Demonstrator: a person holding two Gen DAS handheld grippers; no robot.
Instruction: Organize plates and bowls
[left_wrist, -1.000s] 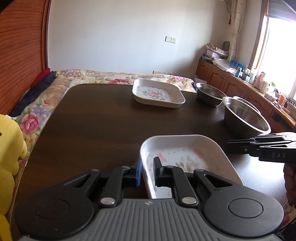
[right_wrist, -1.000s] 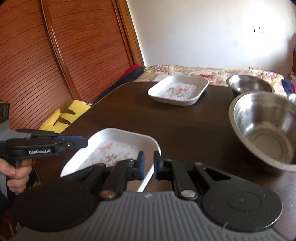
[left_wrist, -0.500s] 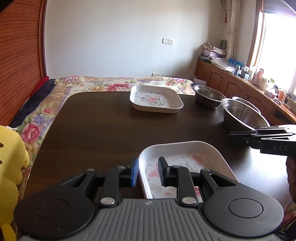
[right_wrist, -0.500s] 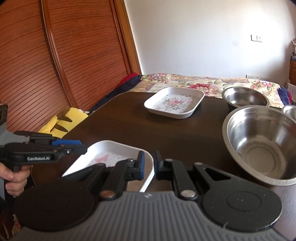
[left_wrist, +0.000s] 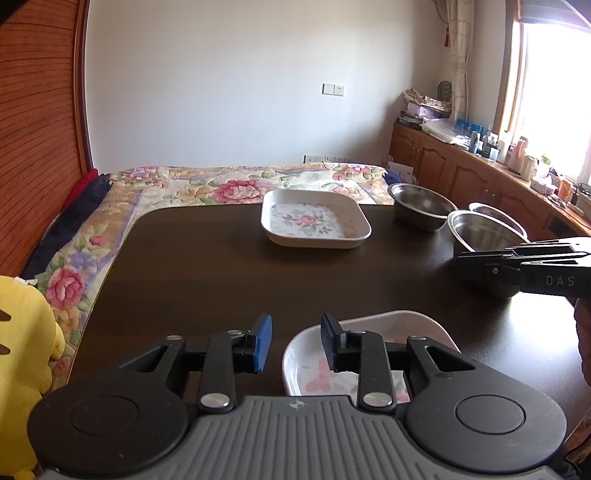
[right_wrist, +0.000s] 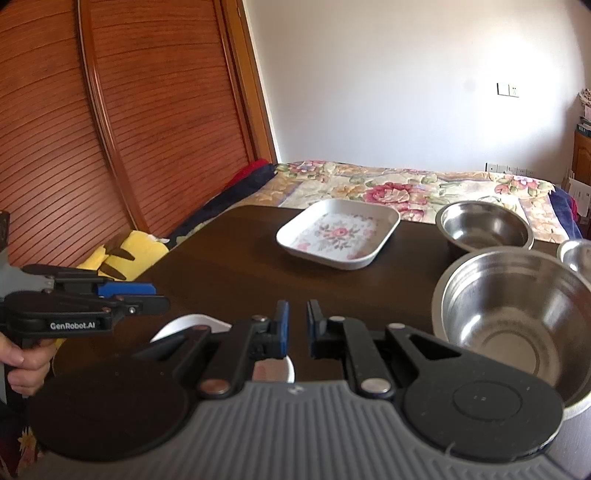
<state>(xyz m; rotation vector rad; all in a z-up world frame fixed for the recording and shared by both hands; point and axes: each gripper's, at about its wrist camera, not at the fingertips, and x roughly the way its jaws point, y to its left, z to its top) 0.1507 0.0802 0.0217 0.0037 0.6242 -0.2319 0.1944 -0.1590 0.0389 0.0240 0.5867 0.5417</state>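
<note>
A white floral plate (left_wrist: 388, 328) lies on the dark table (left_wrist: 203, 277) at the near edge. My left gripper (left_wrist: 295, 343) is open above the plate's left rim, its right finger over the plate and nothing held. The left gripper (right_wrist: 157, 295) also shows side-on in the right wrist view. My right gripper (right_wrist: 298, 325) hovers near the plate's (right_wrist: 192, 321) right end, fingers almost together with nothing between them. A second floral plate (left_wrist: 316, 221) sits at the table's far side. Steel bowls stand to the right: a large one (right_wrist: 509, 310), a smaller one (right_wrist: 484, 227) and a third (right_wrist: 578, 254).
A flowered bedspread (left_wrist: 229, 184) lies beyond the table's far edge. A yellow plush toy (left_wrist: 22, 332) sits off the left edge beside a wooden slatted wall (right_wrist: 110, 129). Wooden cabinets (left_wrist: 461, 173) with clutter run under the window on the right.
My left gripper has opened and let go of the near plate's rim. Both grippers have drawn back and tilted up, so the plate sits lower in both views.
</note>
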